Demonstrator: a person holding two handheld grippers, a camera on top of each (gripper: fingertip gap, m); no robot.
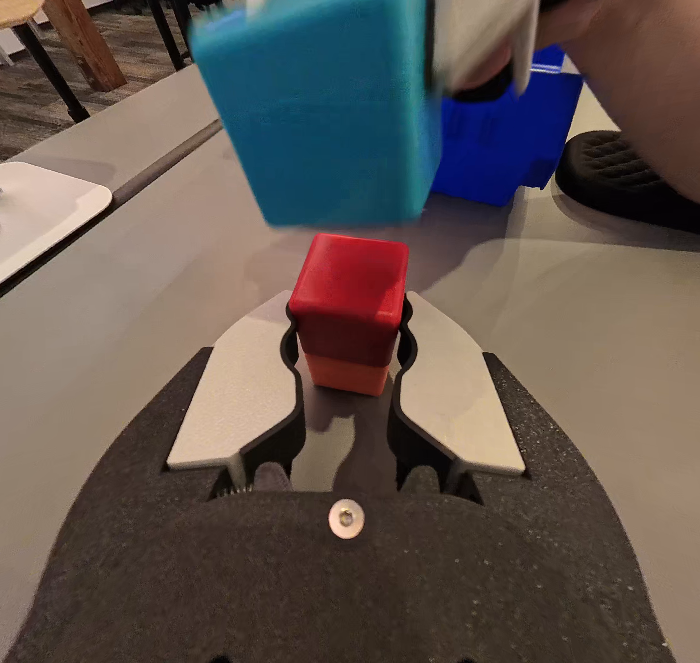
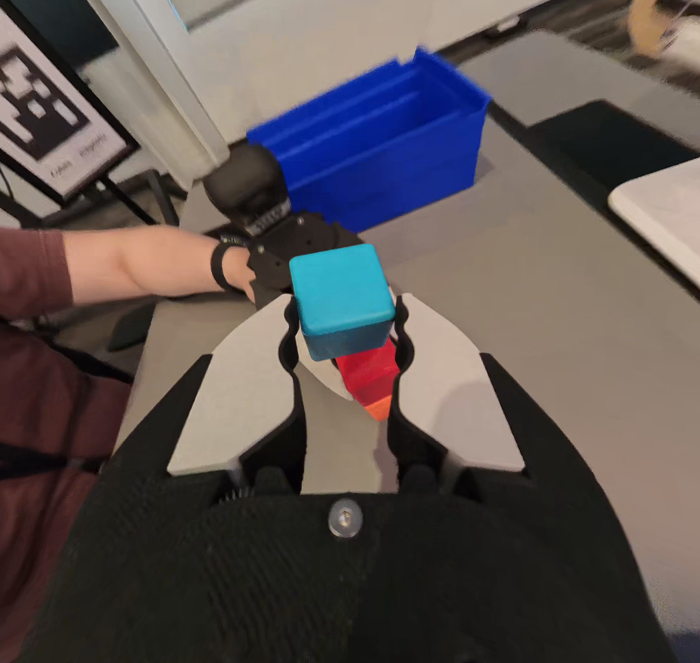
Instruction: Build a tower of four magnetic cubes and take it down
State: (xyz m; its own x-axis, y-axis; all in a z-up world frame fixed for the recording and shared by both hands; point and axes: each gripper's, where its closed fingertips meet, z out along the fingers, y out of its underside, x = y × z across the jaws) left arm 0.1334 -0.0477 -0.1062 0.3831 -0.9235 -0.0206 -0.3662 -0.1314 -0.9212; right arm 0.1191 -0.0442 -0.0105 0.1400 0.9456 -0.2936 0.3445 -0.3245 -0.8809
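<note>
teal cube pinched in the right claw hovers above red cube stacked on orange cube, steadied by the closed left claw on the table; two stacked, fourth unseen

Cube atop cube, bin behind

Left gripper low, fingers clamped either side; right gripper above, angled down, fingers clamped.
</note>
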